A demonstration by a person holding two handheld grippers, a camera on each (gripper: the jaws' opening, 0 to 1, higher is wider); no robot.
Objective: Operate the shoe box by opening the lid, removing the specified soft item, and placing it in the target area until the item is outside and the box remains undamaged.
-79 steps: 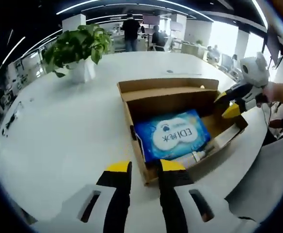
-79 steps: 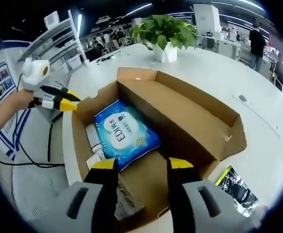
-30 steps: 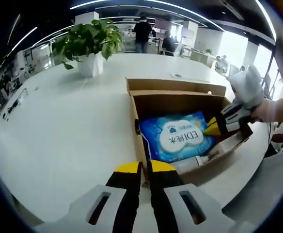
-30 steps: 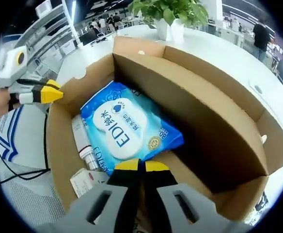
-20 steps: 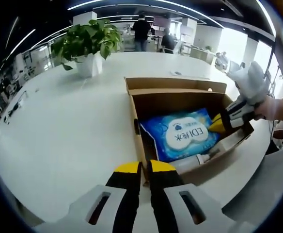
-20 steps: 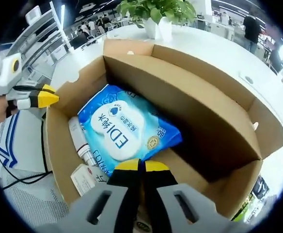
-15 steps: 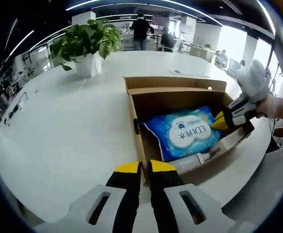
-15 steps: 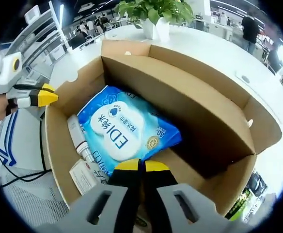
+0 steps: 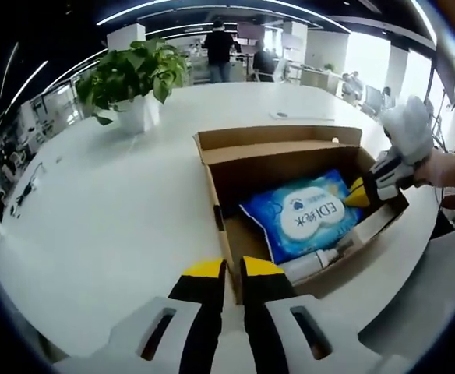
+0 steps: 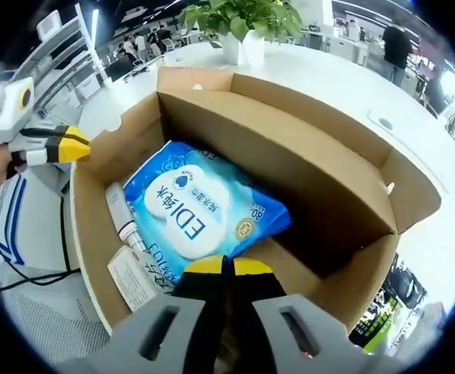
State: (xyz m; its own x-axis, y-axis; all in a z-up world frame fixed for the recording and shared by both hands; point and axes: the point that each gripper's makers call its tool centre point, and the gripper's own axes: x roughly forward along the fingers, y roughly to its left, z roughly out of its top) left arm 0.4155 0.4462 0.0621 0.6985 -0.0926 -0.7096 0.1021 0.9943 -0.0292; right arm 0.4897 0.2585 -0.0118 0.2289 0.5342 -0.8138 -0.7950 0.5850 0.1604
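The brown cardboard shoe box [image 9: 274, 140] lies open on a white table [image 9: 103, 218]. Inside it lies a blue and white wipes pack [image 9: 305, 214] marked EDI. My left gripper [image 9: 225, 269] is shut on the box's near side wall. In the right gripper view it comes in from the left [image 10: 75, 144] at the box's edge. My right gripper [image 10: 227, 266] is shut on the near edge of the wipes pack [image 10: 188, 210]. In the left gripper view the right gripper [image 9: 358, 191] holds the pack's right end, over the box [image 10: 305, 156].
A white tube [image 9: 313, 261] and a small printed carton [image 10: 134, 280] lie beside the pack in the box. A potted plant [image 9: 130, 78] stands further back on the table. A dark green-edged package [image 10: 383, 312] lies outside the box. People stand far behind.
Both grippers went from open to shut, the left on the box wall, the right on the pack. The pack has since shifted toward the right gripper's end of the box.
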